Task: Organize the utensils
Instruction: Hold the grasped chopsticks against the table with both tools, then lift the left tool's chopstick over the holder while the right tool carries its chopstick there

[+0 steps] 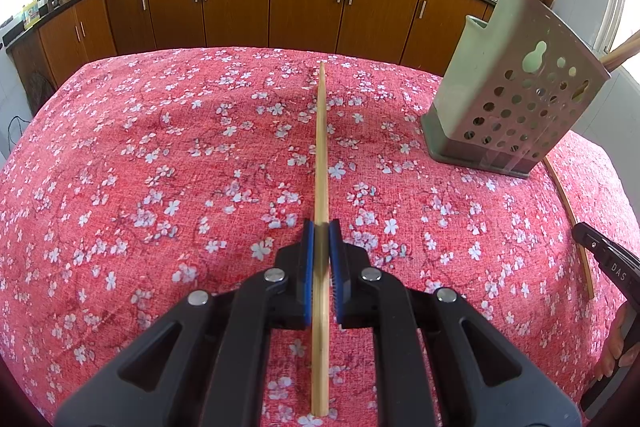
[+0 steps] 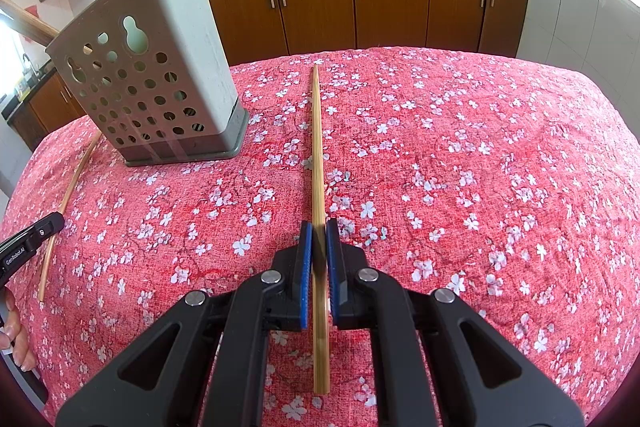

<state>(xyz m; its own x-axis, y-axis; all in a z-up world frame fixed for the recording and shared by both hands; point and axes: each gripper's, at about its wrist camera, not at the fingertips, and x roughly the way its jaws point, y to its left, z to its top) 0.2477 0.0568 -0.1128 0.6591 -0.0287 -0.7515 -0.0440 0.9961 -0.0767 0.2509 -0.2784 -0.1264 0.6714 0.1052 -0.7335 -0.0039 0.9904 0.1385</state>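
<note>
Holding a chopstick [image 1: 321, 163] in each gripper right now, so both sets of jaws are clamped down on wood. On the left gripper [image 1: 322, 247] the stick runs straight between the blue pads [image 1: 307, 267], its thin tip poking out well ahead of the jaws and its butt end trailing back behind them. Same story on the right gripper [image 2: 319, 247]: its own chopstick [image 2: 318, 155] is pinched between the pads, pointing forward and down toward the tablecloth [image 2: 480, 167].

My read on handling: these are light, stiff bamboo, smooth enough to swivel in the pads if I bump anything. I'm gripping nearer the thick end, which leaves a long lever out front, so I'd guess the tip will wander. Gripping closer to the middle would probably be steadier.

The holder [image 1: 516, 99] stands ahead and right of the left jaws, ahead and left of the right ones, with other wooden utensils already standing in it. It looks light too, so a clumsy poke might tip it.

Another loose stick [image 2: 68, 203] lies on the cloth off to the left of the right jaws.
</note>
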